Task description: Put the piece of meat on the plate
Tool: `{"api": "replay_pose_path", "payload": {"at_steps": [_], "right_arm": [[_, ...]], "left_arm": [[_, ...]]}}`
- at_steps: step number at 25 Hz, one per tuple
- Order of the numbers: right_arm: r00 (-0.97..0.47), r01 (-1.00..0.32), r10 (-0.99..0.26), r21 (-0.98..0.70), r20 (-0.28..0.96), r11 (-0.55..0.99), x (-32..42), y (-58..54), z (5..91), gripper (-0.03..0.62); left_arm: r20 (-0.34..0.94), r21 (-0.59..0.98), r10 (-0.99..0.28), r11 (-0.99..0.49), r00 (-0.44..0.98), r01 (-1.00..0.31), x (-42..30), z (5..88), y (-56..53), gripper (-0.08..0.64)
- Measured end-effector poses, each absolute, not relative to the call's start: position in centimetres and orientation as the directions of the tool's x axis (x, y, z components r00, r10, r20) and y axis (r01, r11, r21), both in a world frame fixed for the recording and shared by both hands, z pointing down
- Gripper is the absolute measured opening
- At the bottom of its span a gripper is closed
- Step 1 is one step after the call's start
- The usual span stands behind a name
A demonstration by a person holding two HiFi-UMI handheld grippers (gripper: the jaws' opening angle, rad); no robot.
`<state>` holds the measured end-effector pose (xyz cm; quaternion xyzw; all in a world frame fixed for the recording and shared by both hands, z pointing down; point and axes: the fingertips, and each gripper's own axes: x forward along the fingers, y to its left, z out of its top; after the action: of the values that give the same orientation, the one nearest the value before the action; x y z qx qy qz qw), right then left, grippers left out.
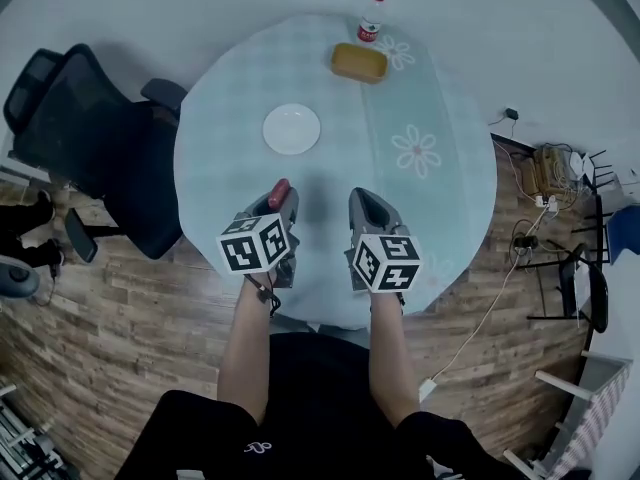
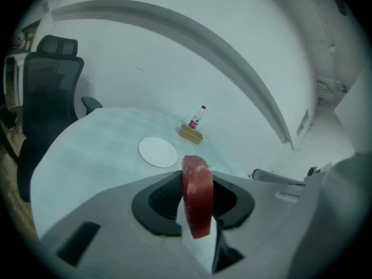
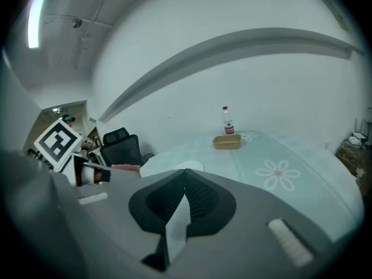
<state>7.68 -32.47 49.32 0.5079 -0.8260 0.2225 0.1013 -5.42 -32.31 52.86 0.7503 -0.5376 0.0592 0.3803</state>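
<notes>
A red slab of meat (image 2: 197, 196) stands on edge between the jaws of my left gripper (image 1: 283, 202), which is shut on it. The meat's tip (image 1: 279, 192) pokes out over the near part of the round table. The white plate (image 1: 291, 129) lies empty further in, beyond the left gripper and apart from it; it also shows ahead of the meat (image 2: 157, 152). My right gripper (image 1: 368, 206) hovers beside the left one, its jaws shut with nothing in them (image 3: 186, 178).
The table's teal flowered cloth (image 1: 420, 153) carries a yellow-brown dish (image 1: 359, 62) and a small red-capped bottle (image 1: 371, 16) at the far edge. A black office chair (image 1: 85, 143) stands at the table's left. Cables and a power strip (image 1: 545, 183) lie on the wooden floor at the right.
</notes>
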Motion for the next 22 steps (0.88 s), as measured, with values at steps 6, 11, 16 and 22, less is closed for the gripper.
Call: {"api": "replay_pose_path", "payload": {"at_steps": [6,11,16,22], "right_arm": [[-0.517,-0.855,-0.714,-0.251,0.471,0.454,6.5,-33.4,51.4,0.008],[-0.487,-0.870,-0.699,-0.226,0.524,0.438,7.8,-33.6,52.9,0.008],[-0.427,-0.898,-0.686,-0.191,0.589,0.396,10.7,-31.8,54.9,0.008],[-0.355,-0.932,-0.715,-0.165,0.602,0.324,14.4,-31.5,54.6,0.008]], "left_arm": [[0.543,0.492,-0.732,-0.120,0.411,-0.863,-4.4,55.4,-35.0,0.086],[0.573,0.506,-0.618,-0.250,0.538,-0.826,-4.1,58.9,-39.8,0.087],[0.675,0.257,-0.602,-0.352,0.428,-0.900,-5.6,61.6,-45.7,0.087],[0.752,-0.062,-0.605,-0.458,0.260,-0.887,-5.7,64.0,-51.5,0.089]]}}
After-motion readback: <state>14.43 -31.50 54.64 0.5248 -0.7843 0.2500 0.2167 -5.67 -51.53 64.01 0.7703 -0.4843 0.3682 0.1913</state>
